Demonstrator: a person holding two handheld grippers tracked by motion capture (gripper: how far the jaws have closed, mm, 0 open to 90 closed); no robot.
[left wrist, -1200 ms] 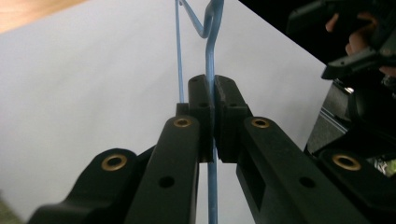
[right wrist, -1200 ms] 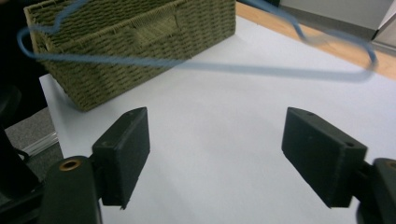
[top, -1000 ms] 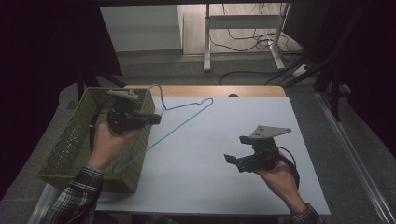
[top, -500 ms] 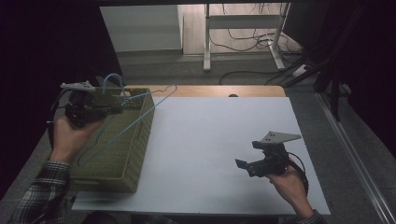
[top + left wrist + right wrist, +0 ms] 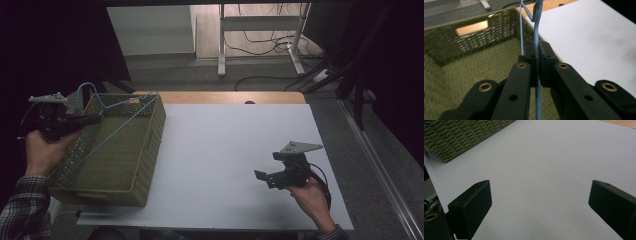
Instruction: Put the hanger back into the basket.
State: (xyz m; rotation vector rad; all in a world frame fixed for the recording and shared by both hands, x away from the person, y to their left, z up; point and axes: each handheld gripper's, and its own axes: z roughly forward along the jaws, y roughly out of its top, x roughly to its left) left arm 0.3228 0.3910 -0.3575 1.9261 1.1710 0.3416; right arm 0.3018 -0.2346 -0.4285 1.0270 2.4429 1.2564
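A blue wire hanger (image 5: 116,127) slants over the green woven basket (image 5: 142,165) at the table's left, its hook up near the basket's far left corner. My left gripper (image 5: 95,119) is shut on the hanger's wire at the basket's left rim. In the left gripper view the blue hanger (image 5: 536,30) runs up between the closed pads of the left gripper (image 5: 538,63), above the basket's inside (image 5: 474,62). My right gripper (image 5: 261,177) hovers open over the white table surface (image 5: 235,150) at the lower right, holding nothing. In the right gripper view the right gripper (image 5: 540,197) shows its jaws wide apart.
The basket's corner (image 5: 461,137) lies at the upper left of the right gripper view. A wooden strip (image 5: 225,97) edges the table's far side. Beyond it stand a white desk frame (image 5: 260,30) and floor cables (image 5: 260,80). A metal rail (image 5: 380,165) runs along the right.
The left gripper has carried the hanger leftward from over the table onto the basket, and the hanger now slants across the basket. The right gripper has drifted slightly right and toward the front.
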